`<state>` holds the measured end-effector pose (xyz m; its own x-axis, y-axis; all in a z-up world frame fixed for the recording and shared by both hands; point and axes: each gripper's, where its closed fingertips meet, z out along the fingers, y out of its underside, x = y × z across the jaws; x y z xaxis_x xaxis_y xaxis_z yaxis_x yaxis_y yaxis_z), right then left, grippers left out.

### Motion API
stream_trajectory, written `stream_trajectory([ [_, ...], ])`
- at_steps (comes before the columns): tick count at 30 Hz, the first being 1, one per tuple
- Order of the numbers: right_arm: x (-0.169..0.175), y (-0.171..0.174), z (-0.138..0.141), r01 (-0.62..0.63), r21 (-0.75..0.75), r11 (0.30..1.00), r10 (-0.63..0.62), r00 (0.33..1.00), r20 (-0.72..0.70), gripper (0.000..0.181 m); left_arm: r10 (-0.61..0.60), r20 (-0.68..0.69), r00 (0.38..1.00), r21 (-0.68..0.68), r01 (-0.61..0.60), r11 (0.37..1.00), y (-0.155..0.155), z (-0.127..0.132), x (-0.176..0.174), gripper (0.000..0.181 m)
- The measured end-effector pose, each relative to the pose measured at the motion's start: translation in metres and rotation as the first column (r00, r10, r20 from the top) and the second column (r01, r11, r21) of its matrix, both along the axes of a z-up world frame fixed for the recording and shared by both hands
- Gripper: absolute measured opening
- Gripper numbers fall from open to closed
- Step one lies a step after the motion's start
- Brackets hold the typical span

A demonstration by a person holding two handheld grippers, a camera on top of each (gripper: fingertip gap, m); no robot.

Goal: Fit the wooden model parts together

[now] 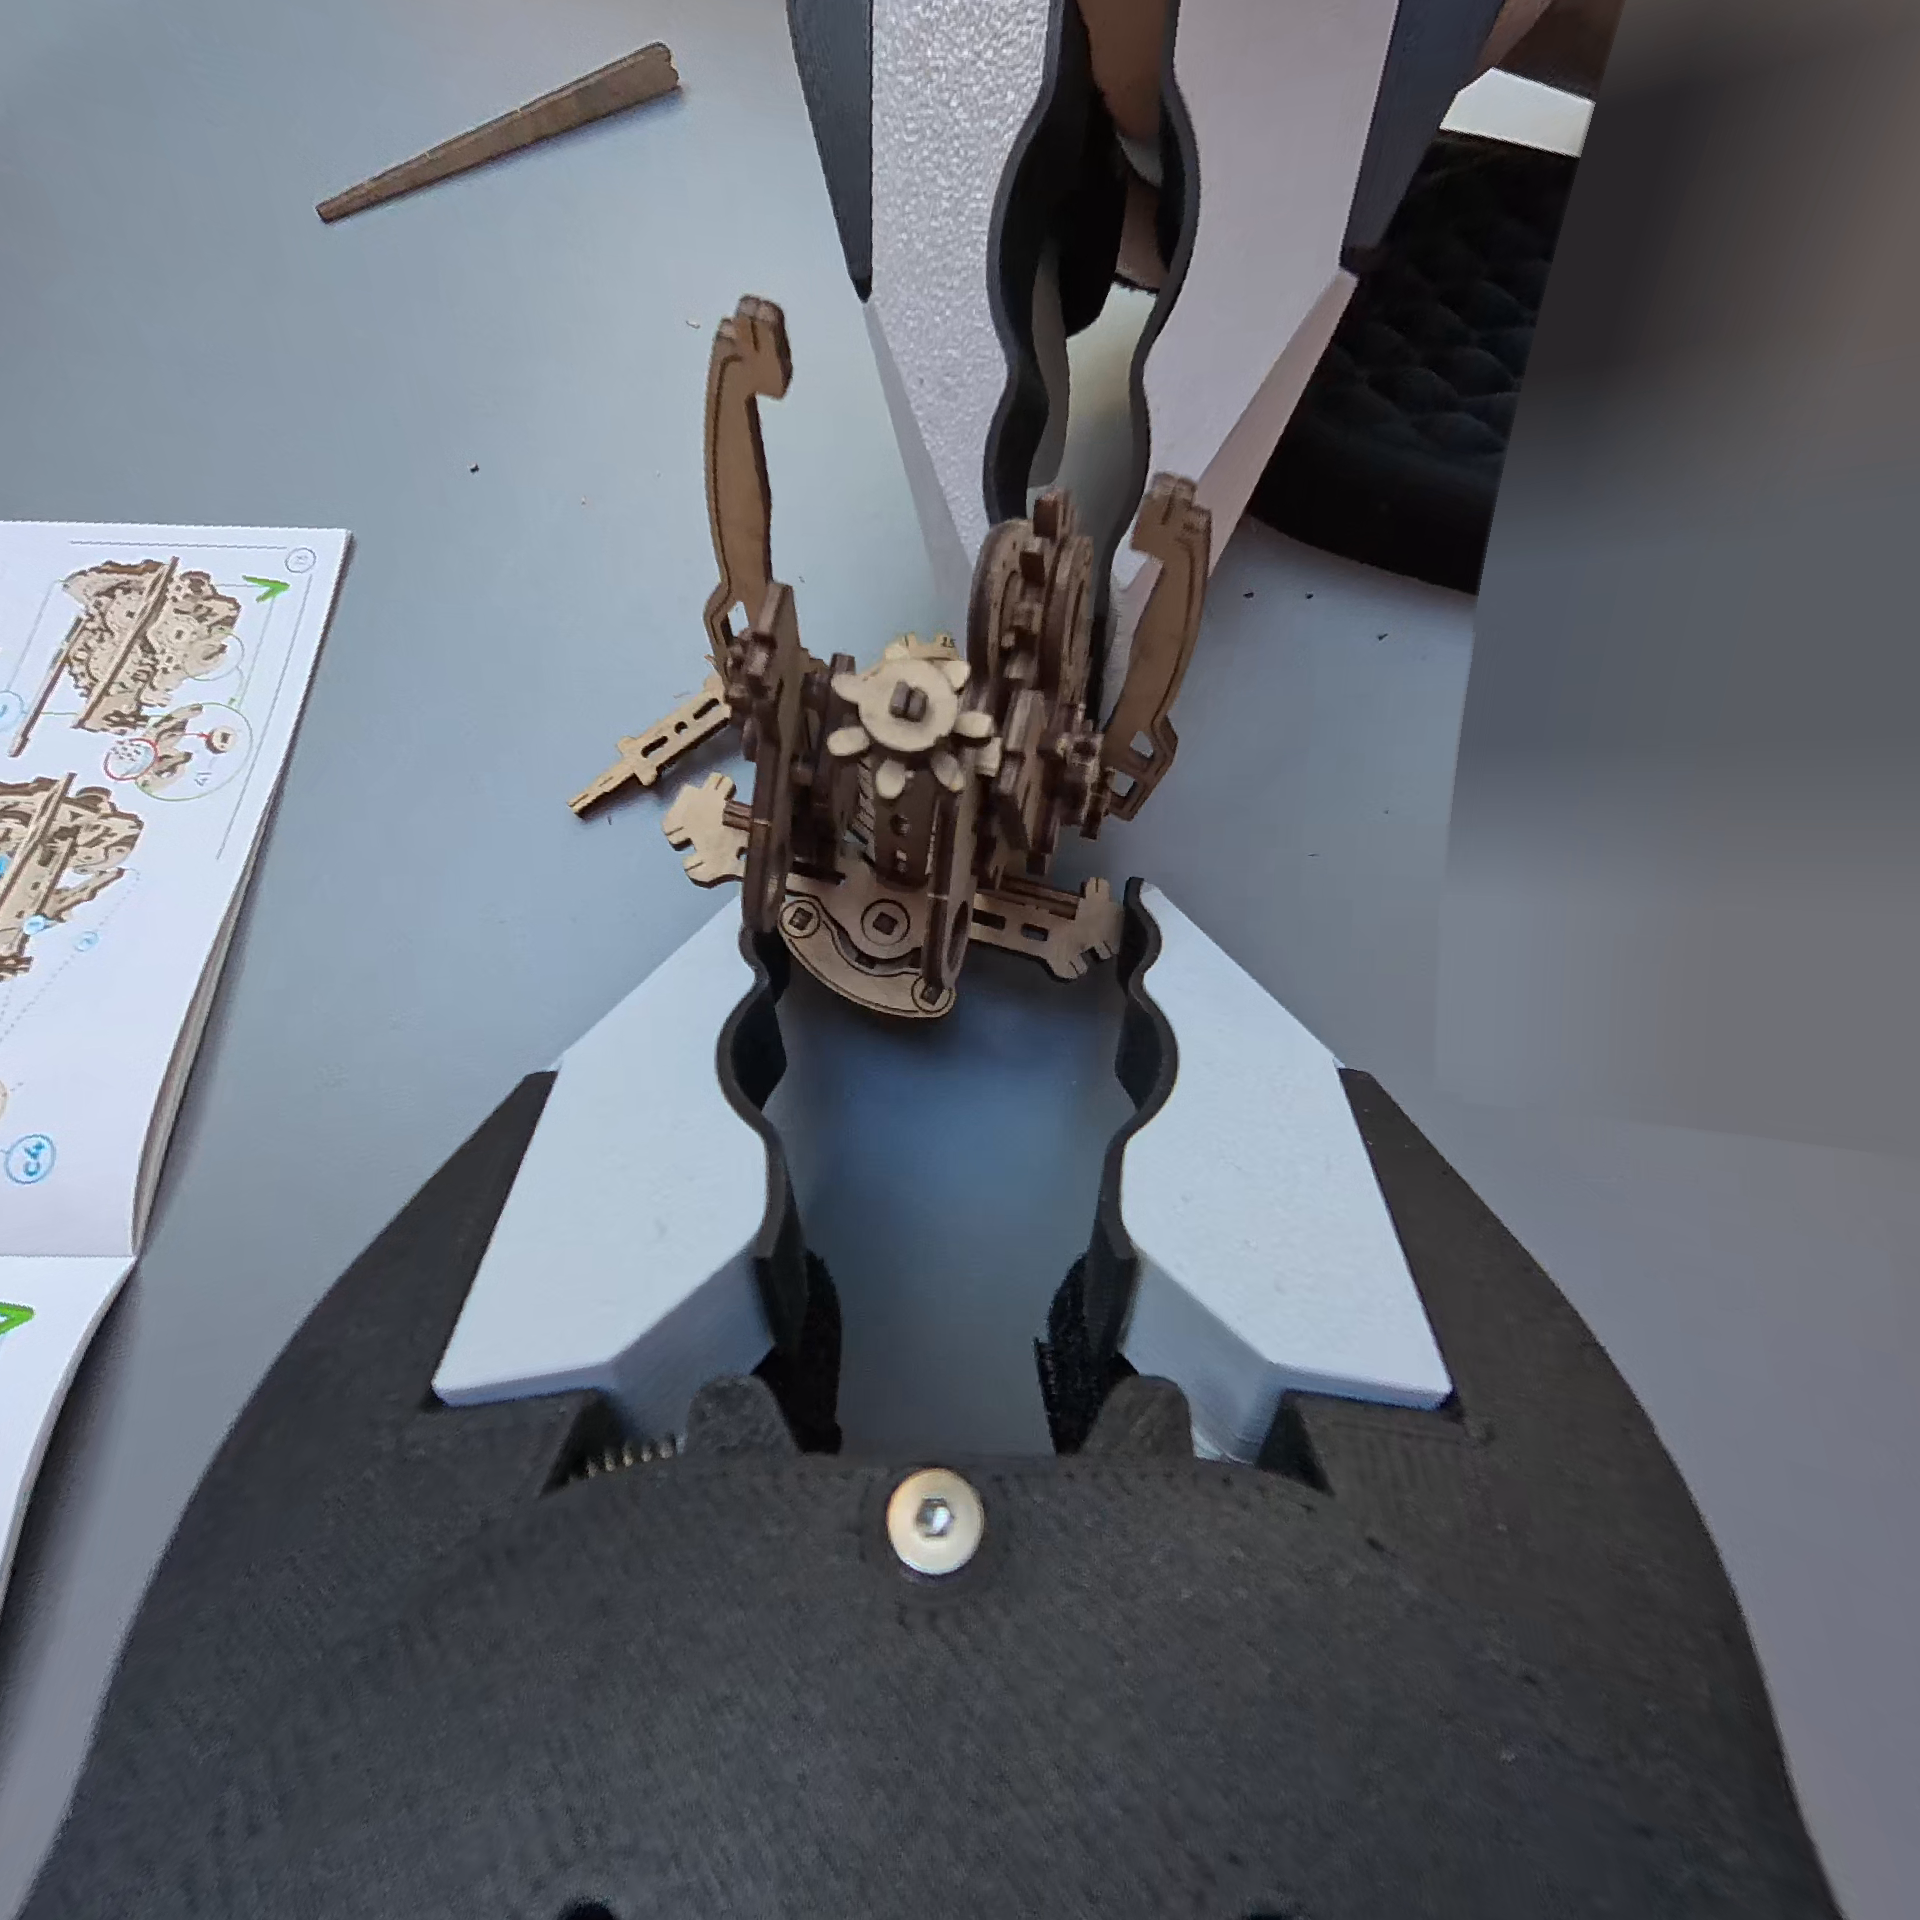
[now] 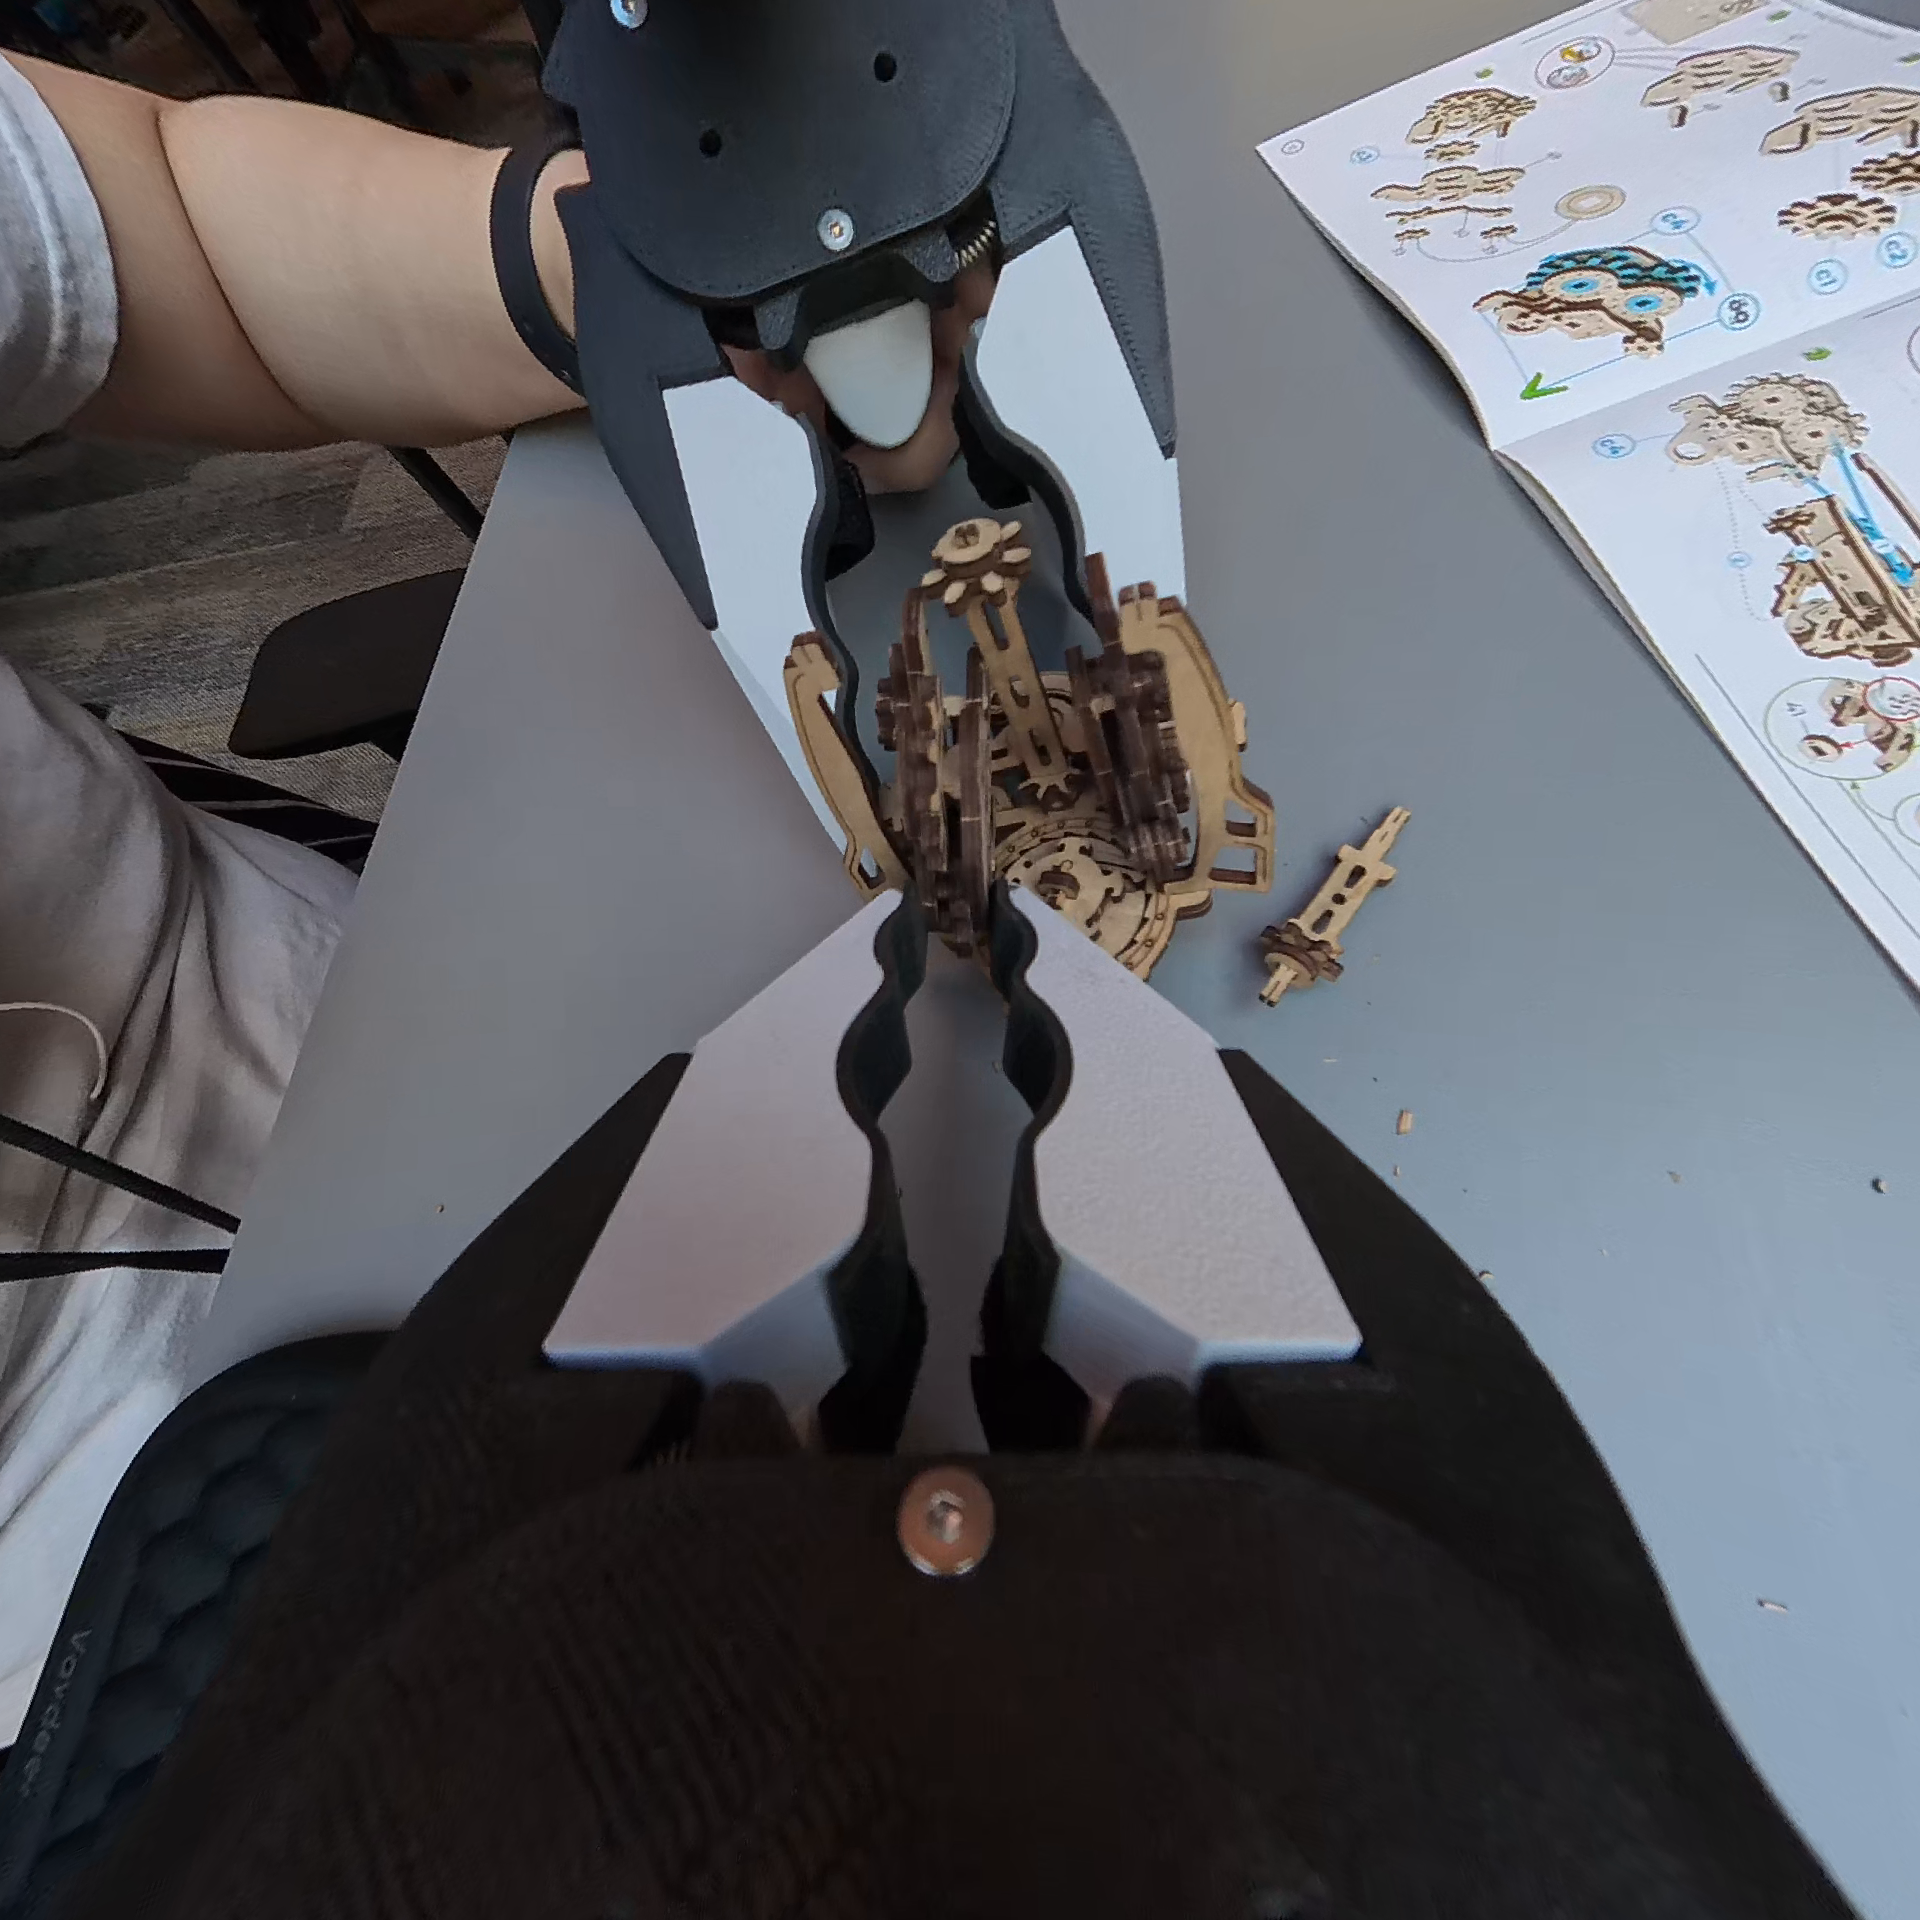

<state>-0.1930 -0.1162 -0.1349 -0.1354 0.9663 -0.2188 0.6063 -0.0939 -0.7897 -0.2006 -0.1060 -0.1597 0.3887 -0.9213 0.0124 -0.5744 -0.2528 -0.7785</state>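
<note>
A half-built wooden model (image 1: 904,769) of gears, side plates and two curved arms stands on the grey table (image 1: 468,416). My left gripper (image 1: 945,920) holds it at the base, with the jaws wide apart and a fingertip against each side. My right gripper (image 2: 953,909) comes from the opposite side. It is nearly closed and pinches a dark gear stack (image 2: 951,831) on the model (image 2: 1049,769). In the left wrist view the right gripper (image 1: 1060,520) reaches down from the top onto that gear (image 1: 1023,592).
A small slotted wooden axle part (image 1: 649,753) lies loose beside the model and also shows in the right wrist view (image 2: 1335,904). A long tapered wooden stick (image 1: 499,130) lies farther off. An open instruction booklet (image 2: 1662,364) lies at the side. The table edge and a person's arm (image 2: 312,260) are close. The tips of both grippers are at nearly the same place.
</note>
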Motion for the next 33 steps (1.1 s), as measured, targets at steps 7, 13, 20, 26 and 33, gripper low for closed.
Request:
stream_trajectory([
  [7, 0.002, 0.006, 0.001, 0.015, -0.108, 0.994, -0.02, 0.999, -0.044, 0.011, 0.023, 0.059, 0.998, -0.076, -0.018, 0.997, 0.003, 0.004, 0.001, 0.064],
  [13, 0.002, 0.005, 0.005, 0.011, -0.119, 0.993, -0.02, 0.997, -0.071, 0.011, 0.026, 0.1, 0.995, -0.071, -0.019, 0.997, 0.002, 0.01, 0.001, 0.064],
  [20, 0.003, 0.004, 0.004, 0.01, -0.116, 0.993, -0.017, 0.998, -0.062, 0.011, 0.035, 0.116, 0.993, -0.056, -0.029, 0.998, 0.0, 0.013, -0.004, 0.062],
  [26, 0.005, 0.003, 0.004, 0.012, -0.14, 0.99, -0.02, 0.998, -0.054, 0.011, 0.023, 0.109, 0.994, -0.042, -0.019, 0.999, -0.002, 0.012, -0.004, 0.059],
  [33, 0.009, -0.009, 0.004, -0.021, -0.007, 1.0, 0.02, 0.998, -0.055, 0.011, -0.048, 0.1, 0.994, -0.042, 0.052, 0.998, -0.016, 0.011, 0.002, 0.059],
])
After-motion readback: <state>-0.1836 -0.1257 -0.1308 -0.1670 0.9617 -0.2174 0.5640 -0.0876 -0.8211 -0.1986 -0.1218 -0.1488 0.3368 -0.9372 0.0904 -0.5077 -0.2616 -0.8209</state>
